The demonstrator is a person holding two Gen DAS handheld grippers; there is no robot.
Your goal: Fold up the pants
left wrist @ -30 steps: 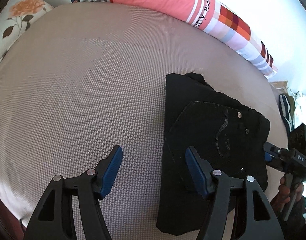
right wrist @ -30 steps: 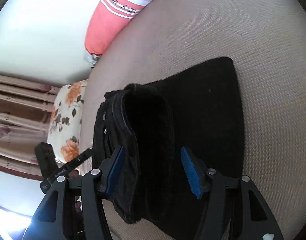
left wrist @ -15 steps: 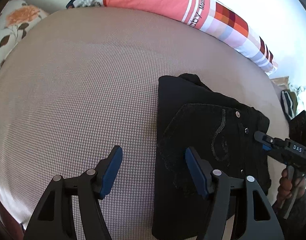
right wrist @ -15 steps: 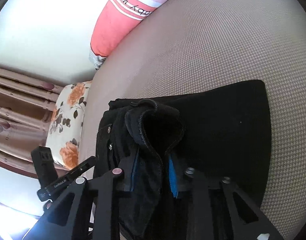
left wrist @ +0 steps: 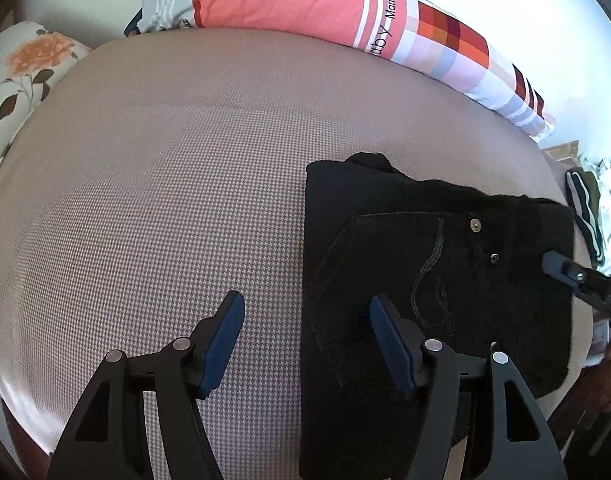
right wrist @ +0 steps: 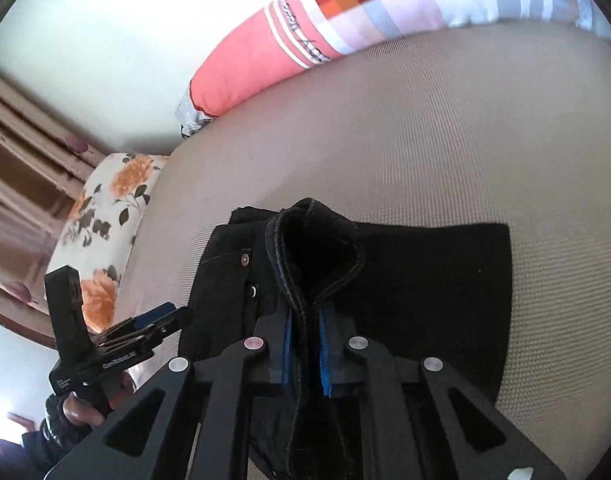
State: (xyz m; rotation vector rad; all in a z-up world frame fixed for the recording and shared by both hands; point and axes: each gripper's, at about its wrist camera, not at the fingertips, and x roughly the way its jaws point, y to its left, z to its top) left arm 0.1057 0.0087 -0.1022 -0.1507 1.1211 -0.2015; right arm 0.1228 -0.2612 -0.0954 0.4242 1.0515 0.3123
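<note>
Right tool (right wrist: 305,354) closing, now pinching pants (right wrist: 317,264) fold; left tool (left wrist: 305,336) open beside them.

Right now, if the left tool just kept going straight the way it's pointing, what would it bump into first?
Probably the bed cover. The left tool is open and angled down, with bare cover between its fingers. Its right finger sits over the edge of the black pants, so that side might brush them too; depth is hard to judge.
</note>
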